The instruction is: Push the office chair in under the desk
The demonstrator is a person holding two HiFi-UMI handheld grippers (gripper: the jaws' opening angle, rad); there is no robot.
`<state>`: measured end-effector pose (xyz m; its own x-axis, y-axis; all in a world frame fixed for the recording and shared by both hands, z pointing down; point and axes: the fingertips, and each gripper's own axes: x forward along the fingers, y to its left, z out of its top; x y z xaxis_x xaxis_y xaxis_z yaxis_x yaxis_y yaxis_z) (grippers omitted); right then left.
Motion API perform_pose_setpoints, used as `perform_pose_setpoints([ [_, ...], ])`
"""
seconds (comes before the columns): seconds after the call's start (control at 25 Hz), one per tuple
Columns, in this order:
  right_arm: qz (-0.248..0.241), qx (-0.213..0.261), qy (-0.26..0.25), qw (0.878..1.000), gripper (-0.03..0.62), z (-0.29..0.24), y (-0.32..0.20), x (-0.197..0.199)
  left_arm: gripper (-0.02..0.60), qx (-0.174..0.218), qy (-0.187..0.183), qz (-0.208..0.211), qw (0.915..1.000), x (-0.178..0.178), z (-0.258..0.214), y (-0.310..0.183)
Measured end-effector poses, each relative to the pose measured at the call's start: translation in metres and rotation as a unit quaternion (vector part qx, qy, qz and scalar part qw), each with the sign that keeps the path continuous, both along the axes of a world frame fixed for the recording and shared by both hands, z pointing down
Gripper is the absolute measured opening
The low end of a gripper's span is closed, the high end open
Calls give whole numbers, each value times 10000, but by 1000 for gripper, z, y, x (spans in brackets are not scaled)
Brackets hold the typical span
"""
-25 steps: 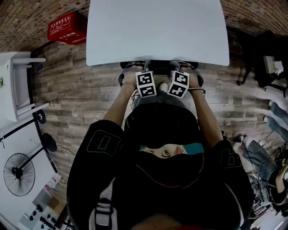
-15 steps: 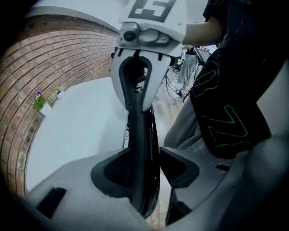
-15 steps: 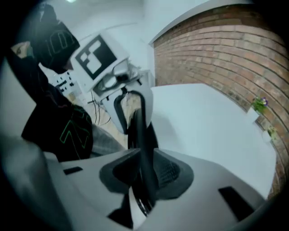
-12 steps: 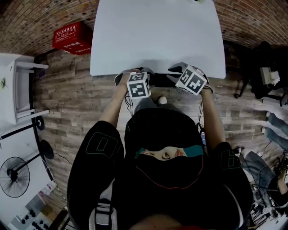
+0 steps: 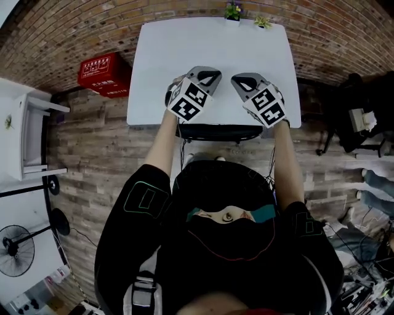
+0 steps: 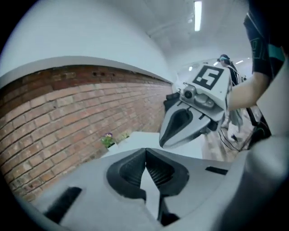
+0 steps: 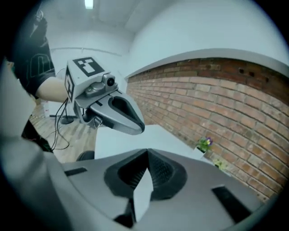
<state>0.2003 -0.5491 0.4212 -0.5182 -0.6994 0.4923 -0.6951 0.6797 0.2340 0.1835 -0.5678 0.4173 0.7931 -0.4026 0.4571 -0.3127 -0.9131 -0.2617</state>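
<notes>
Forearms [image 5: 161,140] stretched straight ahead at centre frame, left tongs [image 5: 210,75] and right tongs [image 5: 237,79] held side by side just above near edge of white bench [image 5: 215,43], tips angled toward each other. Both pairs pinched fully together, nothing between. Office chair [image 5: 218,131] tucked beneath bench, only dark top of backrest showing below its near edge, apart from both tongs. Small potted plants [image 5: 233,10] at bench's far edge, against brick wall [image 5: 74,24]; red crate [image 5: 104,74] on wood floor [image 5: 92,141] at upper left.

open desk [image 5: 215,55], plants [image 5: 233,10] at back
</notes>
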Motion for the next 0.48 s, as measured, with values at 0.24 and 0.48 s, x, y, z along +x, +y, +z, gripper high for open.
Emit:
perform_pose_setpoints([
  [0.24,585,977,-813,9902,3,-85,-40,22,8,701,1223,-859,9863,12,-105,-44],
  [0.48,985,1433,-1075,9789,3,-139,-64,37,8,914,1722,-1714,9657,5,-161,-72],
])
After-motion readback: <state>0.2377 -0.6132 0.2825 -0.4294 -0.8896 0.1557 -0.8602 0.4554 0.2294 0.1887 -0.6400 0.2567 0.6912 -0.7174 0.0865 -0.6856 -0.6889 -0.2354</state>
